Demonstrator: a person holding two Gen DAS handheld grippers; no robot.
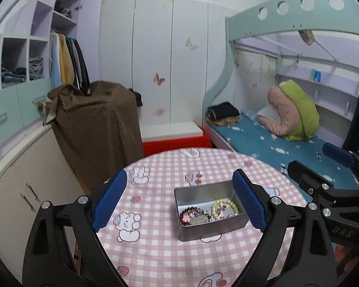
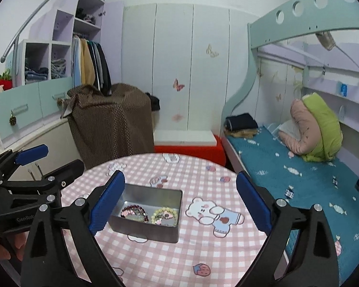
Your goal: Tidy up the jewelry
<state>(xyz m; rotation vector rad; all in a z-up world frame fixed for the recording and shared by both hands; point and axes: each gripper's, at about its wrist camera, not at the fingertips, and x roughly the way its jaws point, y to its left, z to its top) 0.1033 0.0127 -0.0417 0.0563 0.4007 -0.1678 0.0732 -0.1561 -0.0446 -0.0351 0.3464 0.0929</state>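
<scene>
Left wrist view: we see our left gripper [image 1: 179, 203] spread wide, holding nothing.
Right gripper [image 2: 180, 202]: jaws wide, unladen.
Tin [image 1: 213, 227]: on checked table [image 1: 160, 251], long axis left-right, open upward.
Inside: red bracelet [image 1: 193, 216], cream bracelet [image 1: 225, 209].

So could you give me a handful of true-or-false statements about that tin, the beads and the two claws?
1. The metal tin sits open on the checked tablecloth. True.
2. The dark red bracelet lies on the cloth beside the tin. False: it lies inside the tin.
3. A pale yellow bracelet is in the tin too. True.
4. The left claw is clamped on a bracelet. False: it is open and holds nothing.
5. The right claw is open. True.
</scene>
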